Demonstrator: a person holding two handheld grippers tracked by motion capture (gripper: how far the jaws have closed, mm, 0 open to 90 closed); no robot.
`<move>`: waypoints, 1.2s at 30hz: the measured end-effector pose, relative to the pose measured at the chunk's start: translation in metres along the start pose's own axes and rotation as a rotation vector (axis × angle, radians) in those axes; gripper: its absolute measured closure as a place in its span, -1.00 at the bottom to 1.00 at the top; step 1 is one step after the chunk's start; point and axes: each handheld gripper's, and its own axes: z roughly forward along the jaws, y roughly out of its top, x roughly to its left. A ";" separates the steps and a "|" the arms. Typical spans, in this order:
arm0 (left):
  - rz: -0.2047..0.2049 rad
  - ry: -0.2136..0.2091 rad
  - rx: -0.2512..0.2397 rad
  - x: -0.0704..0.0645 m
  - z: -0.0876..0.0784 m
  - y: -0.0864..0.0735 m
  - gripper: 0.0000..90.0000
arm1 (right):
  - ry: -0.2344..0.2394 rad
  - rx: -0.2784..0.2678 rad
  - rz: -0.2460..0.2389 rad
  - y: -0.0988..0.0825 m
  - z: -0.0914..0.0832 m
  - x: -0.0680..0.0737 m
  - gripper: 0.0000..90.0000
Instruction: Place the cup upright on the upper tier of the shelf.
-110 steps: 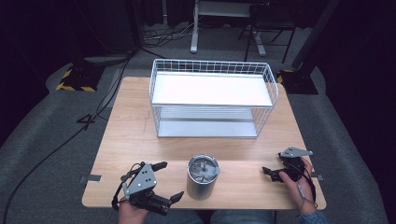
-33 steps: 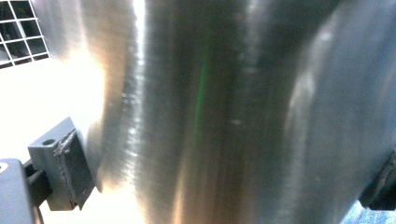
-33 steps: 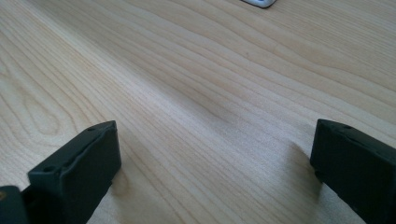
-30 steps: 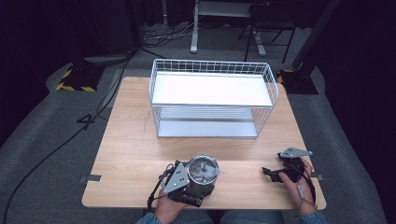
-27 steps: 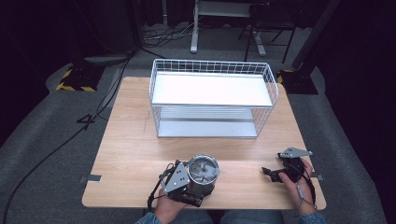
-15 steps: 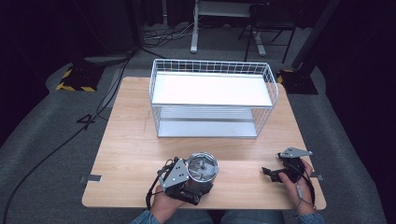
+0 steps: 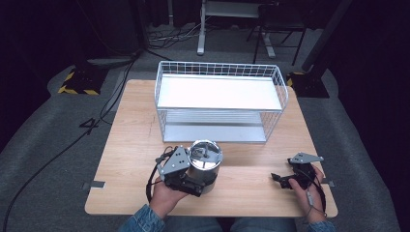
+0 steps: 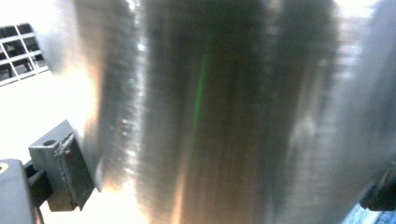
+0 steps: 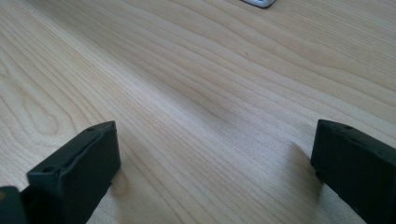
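Note:
A shiny steel canister (image 7: 205, 153) with a knobbed lid stands near the front middle of the wooden table (image 7: 133, 130). My left gripper (image 7: 199, 183) is shut on its side, held in a hand coming from the bottom edge. In the left gripper view the brushed metal wall of the canister (image 8: 224, 102) is very close, with one grey pad (image 8: 70, 170) pressed on its left side and the other jaw at the far right. My right gripper (image 7: 279, 179) rests open on the table at the front right. In the right gripper view, bare wood lies between its wide jaws (image 9: 215, 168).
A white wire basket rack (image 7: 220, 104) with two shelf levels stands at the back middle of the table, just behind the canister. Cables and a stand base lie on the grey floor beyond the table.
My left gripper moved in from the front left and closed on the canister. Canister and gripper have since shifted slightly away from the front edge. The right gripper has stayed still.

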 end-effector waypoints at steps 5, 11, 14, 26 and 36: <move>-0.014 0.003 -0.019 0.007 -0.002 0.014 -0.92 | 0.005 -0.001 0.000 0.000 0.000 0.000 -0.95; -0.012 0.009 -0.043 0.013 -0.005 0.036 -0.92 | 0.006 -0.002 0.002 0.000 0.000 0.000 -0.95; -0.007 0.010 -0.051 0.016 -0.005 0.048 -0.92 | 0.006 -0.001 0.000 0.000 0.000 0.000 -0.95; -0.021 0.030 -0.083 0.028 -0.004 0.093 -0.92 | 0.006 -0.001 0.001 0.000 0.000 0.000 -0.95; -0.049 0.068 -0.106 0.041 0.002 0.123 -0.92 | 0.002 -0.001 0.008 0.000 0.000 -0.001 -0.95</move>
